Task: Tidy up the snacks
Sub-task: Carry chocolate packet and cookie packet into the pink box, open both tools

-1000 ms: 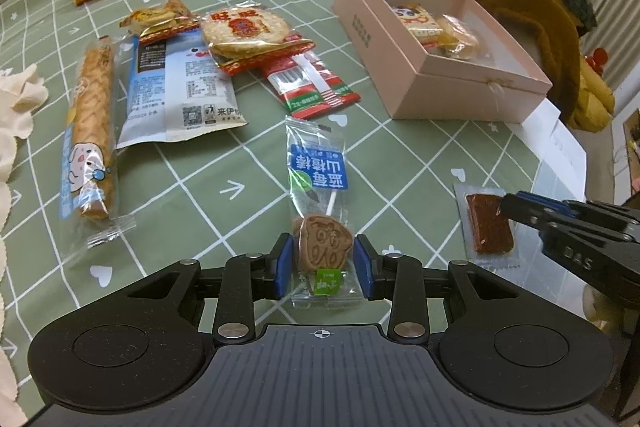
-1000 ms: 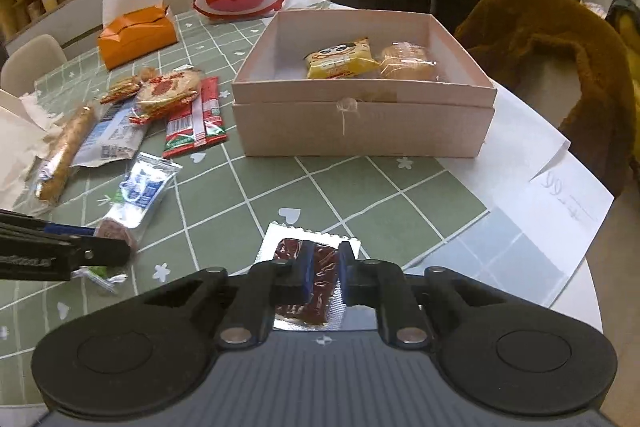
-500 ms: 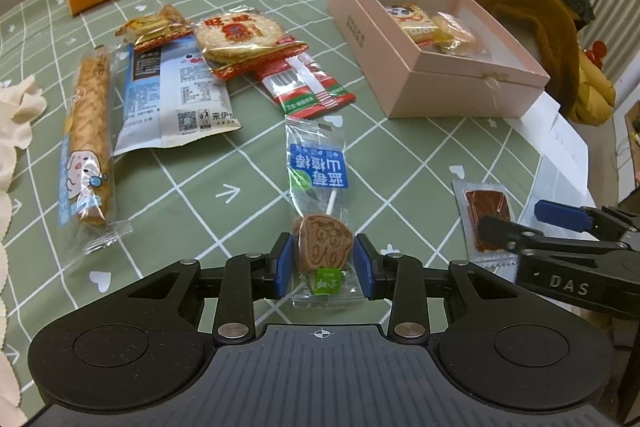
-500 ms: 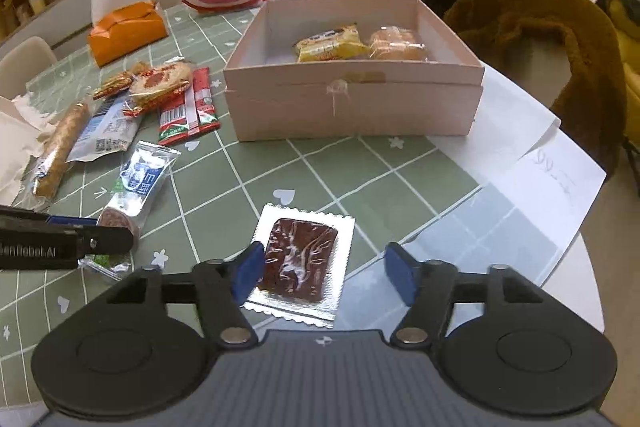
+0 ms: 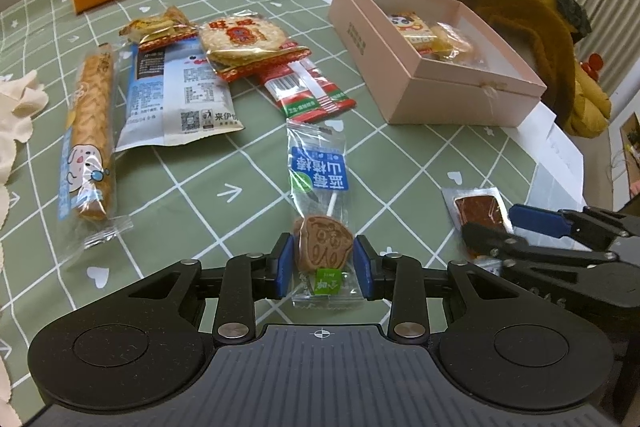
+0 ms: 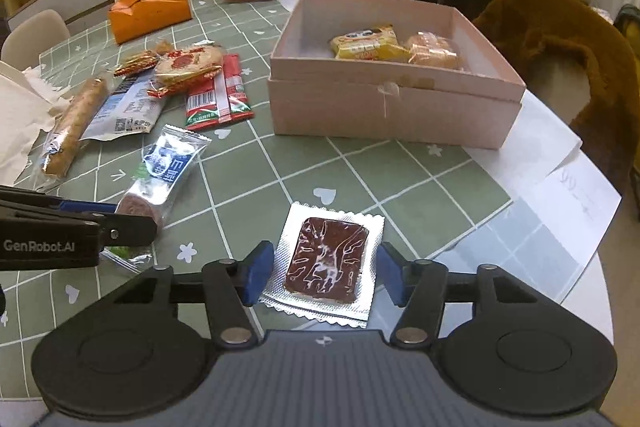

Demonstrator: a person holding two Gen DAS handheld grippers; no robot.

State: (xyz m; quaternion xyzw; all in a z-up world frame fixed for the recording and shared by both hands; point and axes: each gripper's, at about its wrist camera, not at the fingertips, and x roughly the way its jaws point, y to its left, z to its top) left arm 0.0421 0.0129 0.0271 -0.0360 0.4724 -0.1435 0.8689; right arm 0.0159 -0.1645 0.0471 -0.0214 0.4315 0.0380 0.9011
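Silver-wrapped brown snack [image 6: 326,261] lies untouched between closing right fingers [image 6: 256,273]; left fingers [image 5: 285,265] flank lollipop [image 5: 323,245].

a: how many snacks sit inside the pink box [image 6: 394,115]?
b: two, a yellow packet [image 6: 366,43] and a clear-wrapped cake [image 6: 434,51]
a: and loose on the checked cloth [image 6: 360,179]?
b: seven: one long biscuit stick [image 5: 91,139], one blue-white bag [image 5: 178,95], one rice cracker pack [image 5: 242,39], one small orange packet [image 5: 160,27], one red strip pack [image 5: 312,91], one lollipop [image 5: 322,211], one foil-backed brown square [image 6: 326,259]
a: grippers?
b: two
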